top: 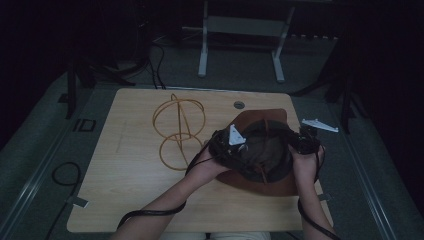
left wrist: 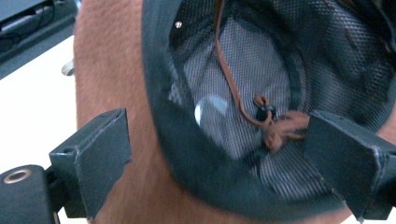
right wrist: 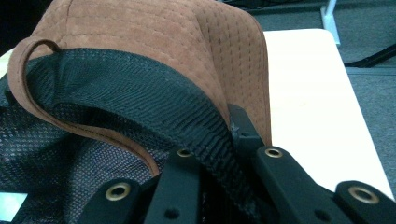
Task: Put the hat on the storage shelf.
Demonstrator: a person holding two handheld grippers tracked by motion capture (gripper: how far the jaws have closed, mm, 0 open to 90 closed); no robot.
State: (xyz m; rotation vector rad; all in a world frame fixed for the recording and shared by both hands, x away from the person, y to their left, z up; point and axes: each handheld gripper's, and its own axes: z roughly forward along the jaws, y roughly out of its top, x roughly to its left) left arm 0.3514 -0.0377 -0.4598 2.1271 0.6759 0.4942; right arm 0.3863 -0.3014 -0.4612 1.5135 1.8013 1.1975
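Brown suede hat (top: 260,150) is lying upside down at the table's (top: 130,200) right side, showing black mesh lining. Right gripper (right wrist: 233,140) is clamping its sweatband; left gripper (left wrist: 215,154) is straddling the brim, unclenched. Wire stand (top: 179,131) is sitting just left.

Dim recording lab, pale wooden table (top: 125,200) on grey carpet, white metal stand (top: 240,45) at 12 o'clock, loose cables (top: 65,175) at 9 o'clock

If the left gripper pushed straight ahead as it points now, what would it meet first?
Probably the hat's black inner band, which lies across the gap between the left gripper's open fingers; depth is unclear.
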